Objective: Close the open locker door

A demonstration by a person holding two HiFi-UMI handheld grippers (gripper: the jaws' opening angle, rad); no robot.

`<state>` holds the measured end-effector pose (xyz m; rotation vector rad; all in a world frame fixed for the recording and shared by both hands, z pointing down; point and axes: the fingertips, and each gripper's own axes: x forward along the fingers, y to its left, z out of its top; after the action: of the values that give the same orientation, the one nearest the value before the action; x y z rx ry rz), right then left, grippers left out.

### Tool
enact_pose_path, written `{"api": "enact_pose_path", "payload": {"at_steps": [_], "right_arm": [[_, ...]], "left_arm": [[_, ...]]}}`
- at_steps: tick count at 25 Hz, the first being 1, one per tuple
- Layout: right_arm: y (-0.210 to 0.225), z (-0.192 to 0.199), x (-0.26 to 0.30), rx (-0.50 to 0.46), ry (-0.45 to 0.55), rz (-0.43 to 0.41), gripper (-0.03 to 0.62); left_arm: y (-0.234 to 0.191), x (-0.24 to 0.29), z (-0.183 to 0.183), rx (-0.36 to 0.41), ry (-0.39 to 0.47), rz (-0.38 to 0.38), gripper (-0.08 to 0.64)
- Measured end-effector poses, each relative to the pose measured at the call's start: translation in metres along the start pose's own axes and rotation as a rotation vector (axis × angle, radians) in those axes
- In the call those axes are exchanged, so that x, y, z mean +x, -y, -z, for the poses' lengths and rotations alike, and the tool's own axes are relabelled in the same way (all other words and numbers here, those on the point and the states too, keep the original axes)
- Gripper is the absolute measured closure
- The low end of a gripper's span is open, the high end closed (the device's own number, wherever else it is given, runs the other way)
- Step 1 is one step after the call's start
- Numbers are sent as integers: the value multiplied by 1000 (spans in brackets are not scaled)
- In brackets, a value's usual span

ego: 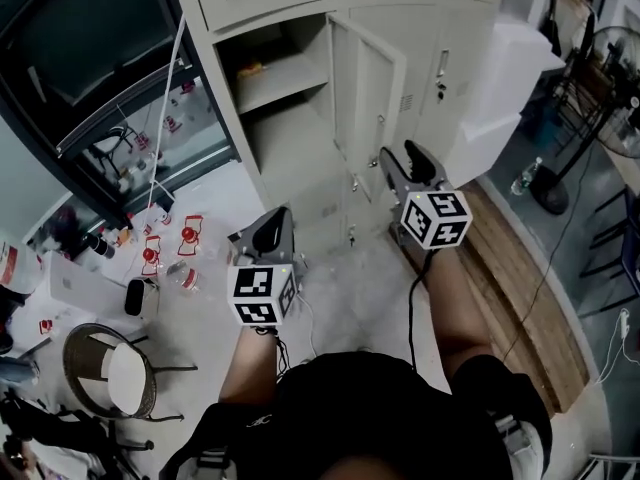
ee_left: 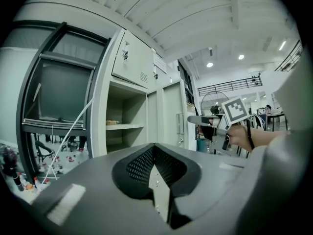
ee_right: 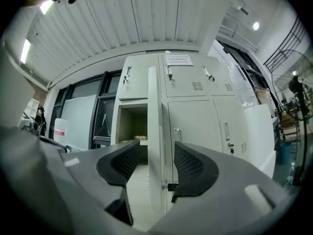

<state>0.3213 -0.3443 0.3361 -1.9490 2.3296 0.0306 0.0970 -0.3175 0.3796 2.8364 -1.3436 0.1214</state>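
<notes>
Right tool is level with its jaws apart, holding nothing, and the free edge of the locker door shows upright in the gap between them. I judge I am lined up this way so I can push or pinch that edge.

The locker fills the upper middle of the head view. Its door stands swung out toward me, just ahead of the right tool, so closing should mean swinging it toward frame left.

The left tool sits lower centre, jaws together and empty, probably parked clear of the swing.

The shelf carries something small and yellowish that I cannot identify.
</notes>
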Motion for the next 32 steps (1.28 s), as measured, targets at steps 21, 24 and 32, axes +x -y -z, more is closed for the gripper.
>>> {"api": "enact_pose_path", "payload": {"at_steps": [21,24,32], "right_arm": [[-30,13,34,-20,-63,-84,477],[-43,14,37,-26,-72,-93,476],[-72,16,48,-37,-81,-61,469]], "left_arm": [[-25,-23,15,-18,-29,-132,558],[-29,-28,18,-27,-29,-136,558],[-55,-44,24,-40,-31,-135,558]]}}
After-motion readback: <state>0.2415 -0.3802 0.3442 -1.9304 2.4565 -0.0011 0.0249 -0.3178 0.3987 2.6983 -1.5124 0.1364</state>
